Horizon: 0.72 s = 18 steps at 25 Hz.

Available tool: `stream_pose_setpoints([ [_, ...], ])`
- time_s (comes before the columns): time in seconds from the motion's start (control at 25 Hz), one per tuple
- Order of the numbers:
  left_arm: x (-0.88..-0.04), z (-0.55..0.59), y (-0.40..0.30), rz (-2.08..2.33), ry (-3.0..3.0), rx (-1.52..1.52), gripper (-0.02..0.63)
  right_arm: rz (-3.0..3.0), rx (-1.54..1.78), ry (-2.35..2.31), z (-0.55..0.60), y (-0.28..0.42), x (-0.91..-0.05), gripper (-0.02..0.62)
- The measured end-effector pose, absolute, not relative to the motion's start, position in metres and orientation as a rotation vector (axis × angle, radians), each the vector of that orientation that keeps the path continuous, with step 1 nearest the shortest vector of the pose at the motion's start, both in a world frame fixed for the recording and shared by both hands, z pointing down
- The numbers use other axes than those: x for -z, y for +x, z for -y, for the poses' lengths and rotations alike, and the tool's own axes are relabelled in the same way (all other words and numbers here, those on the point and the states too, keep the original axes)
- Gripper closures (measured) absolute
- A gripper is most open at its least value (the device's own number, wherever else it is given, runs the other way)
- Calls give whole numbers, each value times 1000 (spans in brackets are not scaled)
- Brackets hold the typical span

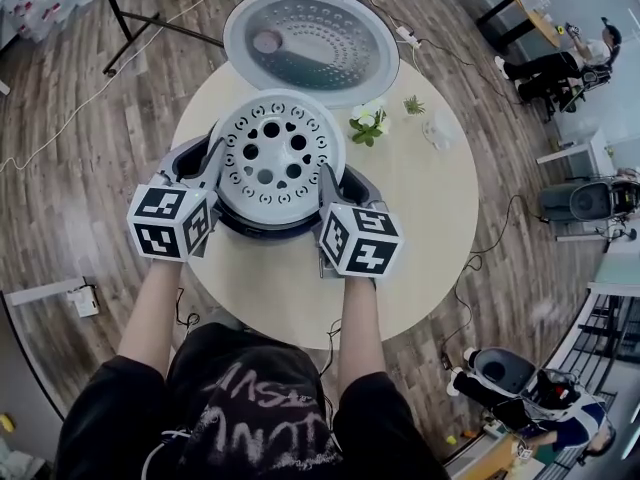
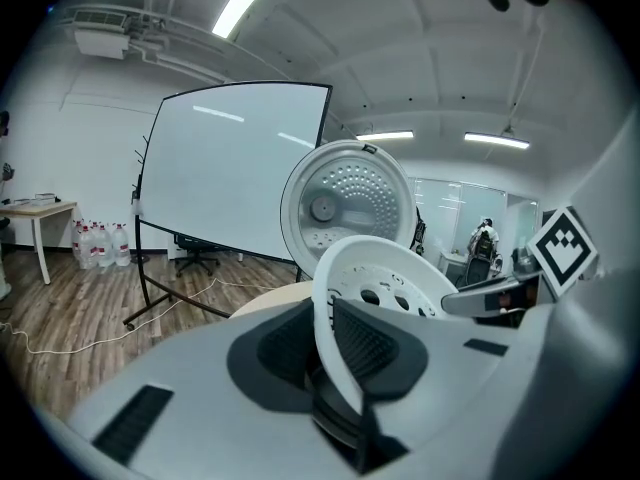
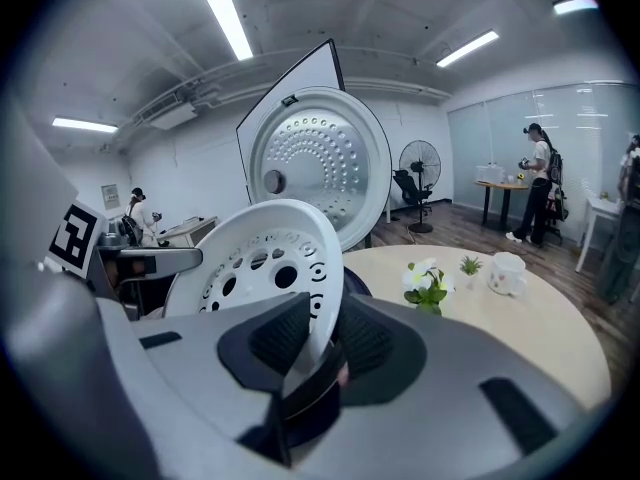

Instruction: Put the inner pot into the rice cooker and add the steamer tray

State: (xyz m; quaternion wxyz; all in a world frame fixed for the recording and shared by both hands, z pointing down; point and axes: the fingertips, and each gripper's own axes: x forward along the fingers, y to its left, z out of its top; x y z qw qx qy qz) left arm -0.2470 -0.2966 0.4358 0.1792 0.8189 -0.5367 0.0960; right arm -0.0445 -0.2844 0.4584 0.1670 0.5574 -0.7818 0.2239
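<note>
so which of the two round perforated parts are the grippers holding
The white steamer tray, over the cooker; the silvery one is the open lid behind.

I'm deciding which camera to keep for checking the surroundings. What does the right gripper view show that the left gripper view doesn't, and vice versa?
Only the right gripper view: a small flowering plant, a white mug and a standing fan. Only the left gripper view: a large white screen on a stand and water bottles by the wall. Both: the white steamer tray, its rim gripped between that view's own jaws, and the rice cooker's open lid behind it.
</note>
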Motion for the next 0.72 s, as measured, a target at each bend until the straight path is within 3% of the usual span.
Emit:
stream_pose_setpoints([
  [0.72,-464,294,-245,1491,2285,-366,518,2235,-571,1602,285,-45,-472,472],
])
